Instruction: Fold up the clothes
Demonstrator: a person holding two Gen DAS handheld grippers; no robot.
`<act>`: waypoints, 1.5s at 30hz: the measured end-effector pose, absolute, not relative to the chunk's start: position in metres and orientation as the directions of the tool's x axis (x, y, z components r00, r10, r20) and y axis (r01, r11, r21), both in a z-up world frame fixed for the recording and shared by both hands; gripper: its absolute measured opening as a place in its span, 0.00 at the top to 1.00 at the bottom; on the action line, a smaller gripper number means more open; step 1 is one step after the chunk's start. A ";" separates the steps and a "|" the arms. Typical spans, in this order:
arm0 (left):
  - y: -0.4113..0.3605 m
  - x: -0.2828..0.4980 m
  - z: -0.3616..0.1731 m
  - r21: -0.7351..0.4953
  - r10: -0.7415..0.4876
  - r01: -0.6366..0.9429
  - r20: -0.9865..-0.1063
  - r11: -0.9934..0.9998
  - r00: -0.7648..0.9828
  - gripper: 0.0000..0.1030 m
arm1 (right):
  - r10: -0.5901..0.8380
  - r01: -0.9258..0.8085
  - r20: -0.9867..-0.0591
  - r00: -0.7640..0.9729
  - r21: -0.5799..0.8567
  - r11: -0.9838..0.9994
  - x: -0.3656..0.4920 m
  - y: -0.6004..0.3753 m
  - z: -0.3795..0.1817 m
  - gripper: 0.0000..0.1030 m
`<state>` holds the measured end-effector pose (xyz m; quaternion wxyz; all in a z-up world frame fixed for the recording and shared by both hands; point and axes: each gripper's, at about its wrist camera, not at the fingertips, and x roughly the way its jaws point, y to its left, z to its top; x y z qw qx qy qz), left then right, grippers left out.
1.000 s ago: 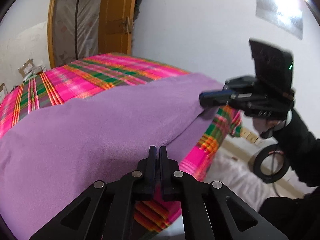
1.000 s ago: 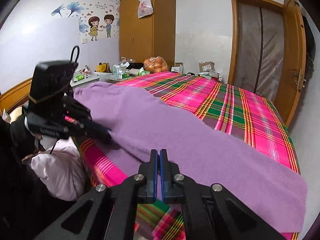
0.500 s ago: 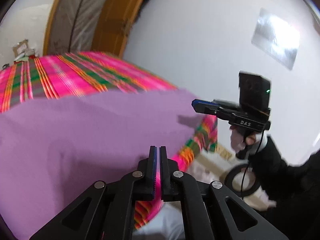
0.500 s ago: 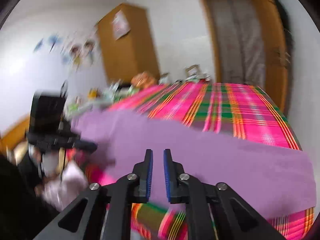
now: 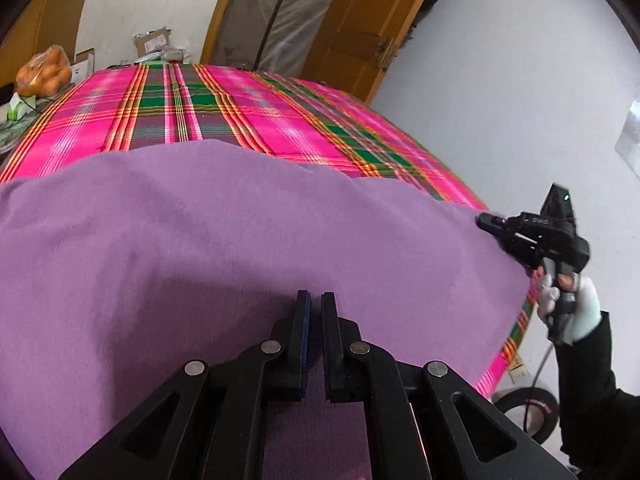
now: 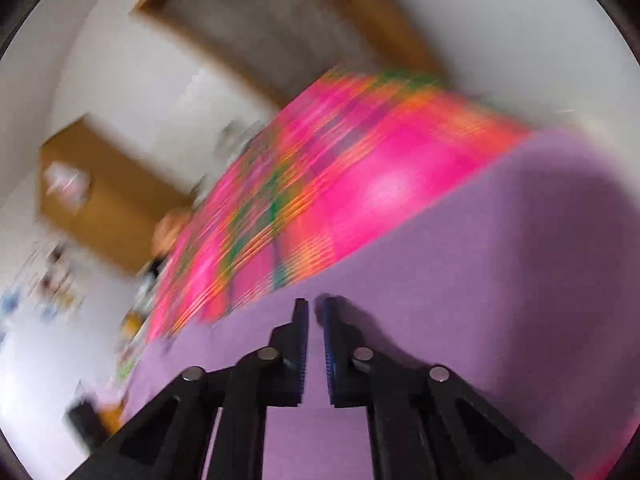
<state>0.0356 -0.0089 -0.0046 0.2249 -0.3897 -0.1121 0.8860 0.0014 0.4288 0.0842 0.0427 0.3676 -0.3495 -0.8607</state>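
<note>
Left gripper [image 5: 316, 304]: the 2 jaws stand slightly apart, a narrow slit between the blue-ribbed pads, with nothing pinched at the tips; the purple cloth [image 5: 240, 240] lies beneath and ahead of them. Right gripper [image 6: 315, 312]: jaws likewise a little apart, a thin gap between them, tips over the same purple cloth [image 6: 460, 280] and casting a shadow on it — whether they touch it cannot be told.

The purple cloth is spread across the near part of a bed covered by a pink, green and orange plaid sheet [image 5: 224, 116]; its far edge runs as a wavy line across the plaid, and its right side hangs toward the bed's corner. In the left wrist view the right gripper [image 5: 486, 224] appears from outside, its tip at the cloth's right edge, held by a hand in a white glove [image 5: 568, 304] with a dark sleeve.

Beyond the bed: a wooden door frame [image 5: 352, 28], a white wall, and a bag of orange fruit [image 5: 42, 72] at the far left. The right wrist view is heavily motion-blurred — background detail is unreadable.
</note>
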 end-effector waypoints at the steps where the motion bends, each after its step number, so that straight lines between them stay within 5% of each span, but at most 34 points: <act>1: -0.012 0.037 -0.004 -0.389 0.497 -0.312 -0.639 -0.867 -0.587 0.95 | -0.281 -0.212 -0.619 -0.734 0.601 -0.771 0.005 0.431 0.090 0.91; 4: -0.019 0.036 0.003 -0.394 0.503 -0.315 -0.628 -0.864 -0.594 0.95 | -0.260 -0.130 -0.623 -0.738 0.509 -0.851 0.005 0.400 0.114 0.88; 10: -0.052 0.012 0.020 -0.322 0.370 -0.208 -0.610 -0.924 -0.701 0.95 | -0.573 0.284 -0.633 -0.520 0.505 -0.815 -0.045 0.257 0.129 0.77; 14: -0.082 0.003 0.017 -0.303 0.293 -0.120 -0.629 -0.945 -0.720 0.93 | -0.638 0.396 -0.686 -0.351 0.508 -0.765 -0.077 0.190 0.110 0.77; 17: -0.106 -0.002 0.010 -0.294 0.249 -0.066 -0.646 -0.954 -0.721 0.89 | -0.642 0.380 -0.712 -0.285 0.532 -0.757 -0.097 0.168 0.091 0.78; 21: -0.134 -0.004 -0.003 -0.337 0.238 0.000 -0.665 -0.941 -0.708 0.88 | -0.622 0.254 -0.698 -0.354 0.568 -0.783 -0.120 0.190 0.075 0.96; 25: -0.140 -0.004 -0.005 -0.362 0.258 -0.004 -0.658 -0.932 -0.707 0.87 | -0.580 0.136 -0.672 -0.460 0.592 -0.794 -0.116 0.227 0.076 0.80; 29: -0.135 -0.006 -0.004 -0.346 0.256 -0.018 -0.658 -0.938 -0.708 0.87 | -0.679 0.222 -0.613 -0.405 0.654 -0.723 -0.098 0.211 0.079 0.74; 35: -0.133 -0.007 -0.002 -0.349 0.254 -0.015 -0.653 -0.937 -0.714 0.87 | -0.730 0.279 -0.618 -0.292 0.675 -0.683 -0.103 0.148 0.063 0.74; 45: -0.093 -0.039 0.032 -0.284 0.281 -0.118 -0.646 -0.951 -0.710 0.80 | -0.704 0.272 -0.622 -0.344 0.652 -0.708 -0.116 0.094 0.068 0.76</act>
